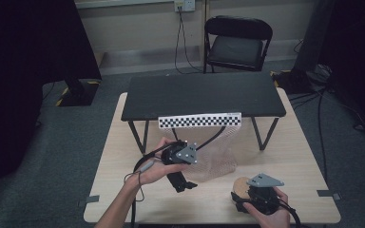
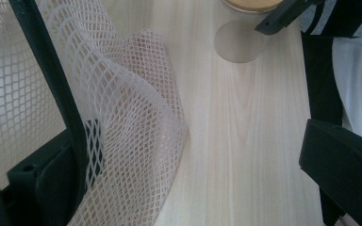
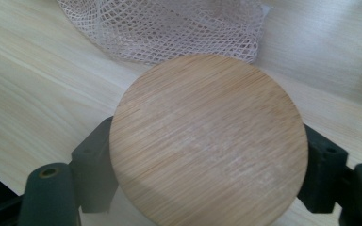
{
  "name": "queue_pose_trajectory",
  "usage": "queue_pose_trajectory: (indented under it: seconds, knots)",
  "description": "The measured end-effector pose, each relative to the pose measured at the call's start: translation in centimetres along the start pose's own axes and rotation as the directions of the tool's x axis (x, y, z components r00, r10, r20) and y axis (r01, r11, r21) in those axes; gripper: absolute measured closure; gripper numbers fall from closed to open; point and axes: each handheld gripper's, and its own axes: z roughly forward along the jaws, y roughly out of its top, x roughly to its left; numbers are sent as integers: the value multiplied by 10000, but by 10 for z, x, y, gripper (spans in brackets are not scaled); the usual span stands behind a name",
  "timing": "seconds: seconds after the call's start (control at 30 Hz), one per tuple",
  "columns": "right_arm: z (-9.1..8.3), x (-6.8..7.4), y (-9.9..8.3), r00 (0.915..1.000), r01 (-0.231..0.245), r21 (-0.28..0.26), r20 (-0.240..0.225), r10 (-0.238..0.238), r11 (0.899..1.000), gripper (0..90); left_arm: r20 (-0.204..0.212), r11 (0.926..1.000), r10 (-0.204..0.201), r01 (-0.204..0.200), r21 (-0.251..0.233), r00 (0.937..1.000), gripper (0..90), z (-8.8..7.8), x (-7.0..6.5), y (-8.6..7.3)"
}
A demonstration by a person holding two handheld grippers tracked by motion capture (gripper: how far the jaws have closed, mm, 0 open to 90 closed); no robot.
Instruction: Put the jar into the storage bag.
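Note:
A white mesh bag point(image 1: 216, 152) with a black rim band lies on the pale wooden table point(image 1: 290, 156), under the front edge of a small black table. My left gripper point(image 1: 183, 182) is at the bag's left side. In the left gripper view its jaws stand wide apart point(image 2: 188, 155), and the mesh point(image 2: 132, 117) drapes over the left one. Near the front edge stands a clear jar with a round bamboo lid point(image 1: 240, 185). My right gripper point(image 1: 244, 194) is shut on this jar, one jaw on each side just under the lid point(image 3: 207, 141). The bag point(image 3: 169, 28) lies just beyond the jar.
The small black table point(image 1: 204, 95) stands on the wooden one, and a checkerboard strip point(image 1: 200, 120) hangs from its front edge. A black folding chair point(image 1: 237, 42) stands beyond it. Cables lie on the floor at the right. Bare wood shows to the right of the bag.

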Motion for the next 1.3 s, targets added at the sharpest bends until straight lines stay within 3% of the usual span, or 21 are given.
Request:
queue_pose_trajectory:
  seconds: [0.3,0.5,0.6,0.87,1.13,1.3]
  knots:
    - [-1,2,3,10000,52,205,-29,-51,9998,240,-17,10000,17,-17,52,10000,4,1,0,0]
    - [-1,6,7,9998,186,96,-86,-185,9998,241,-31,10000,21,-21,39,10000,4,1,0,0]
    - [-1,3,7,9999,26,19,-132,-26,10000,241,-44,10000,28,-28,53,10000,4,1,0,0]
    - [-3,-5,14,9979,-398,-604,-525,366,9974,242,-87,10000,-9,10,66,10000,4,2,0,0]
    - [-5,-3,30,9947,-215,-1326,-1027,78,9909,241,-59,10000,30,-30,67,10000,4,2,0,0]
    - [-6,-3,38,9925,-206,-1511,-1219,20,9883,242,-46,10000,17,-16,43,10000,4,2,0,-1]
